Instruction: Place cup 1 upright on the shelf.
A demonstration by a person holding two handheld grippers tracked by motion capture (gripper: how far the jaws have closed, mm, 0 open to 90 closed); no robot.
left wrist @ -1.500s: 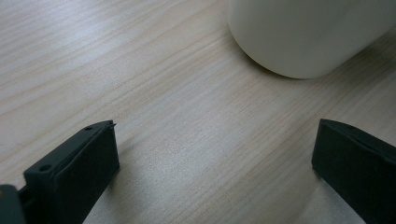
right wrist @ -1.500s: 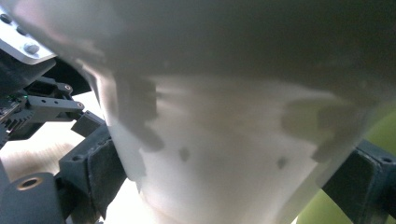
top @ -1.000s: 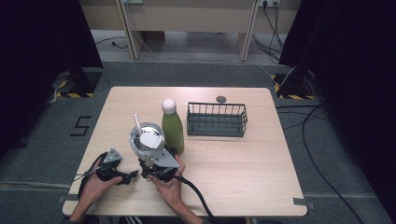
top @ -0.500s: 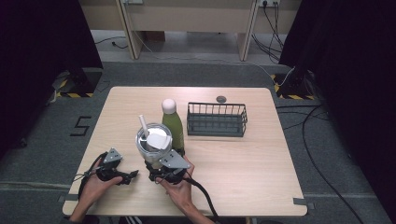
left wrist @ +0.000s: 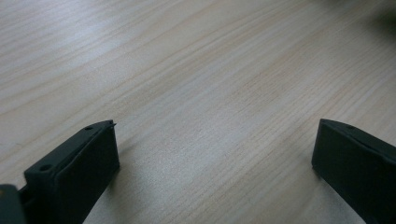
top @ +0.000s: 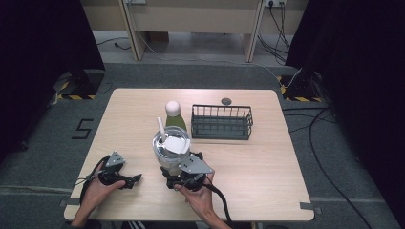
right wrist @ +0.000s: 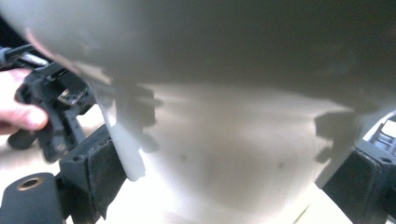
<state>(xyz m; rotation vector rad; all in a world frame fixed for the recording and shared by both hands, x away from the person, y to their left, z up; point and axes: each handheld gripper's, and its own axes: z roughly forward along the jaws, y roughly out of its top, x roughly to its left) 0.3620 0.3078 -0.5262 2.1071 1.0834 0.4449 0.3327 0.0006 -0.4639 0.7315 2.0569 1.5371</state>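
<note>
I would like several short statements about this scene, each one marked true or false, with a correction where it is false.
1. The right gripper holds a clear cup that has a lid and a white straw. True.
2. The left gripper is closed on the green bottle. False: its jaws stand wide apart over bare wood, with nothing between them.
3. The wire basket is empty. True.
4. The green bottle lies on its side inside the basket. False: it stands upright on the table, to the left of the basket.
5. A small dark round thing lies behind the basket, near the far edge. True.
</note>
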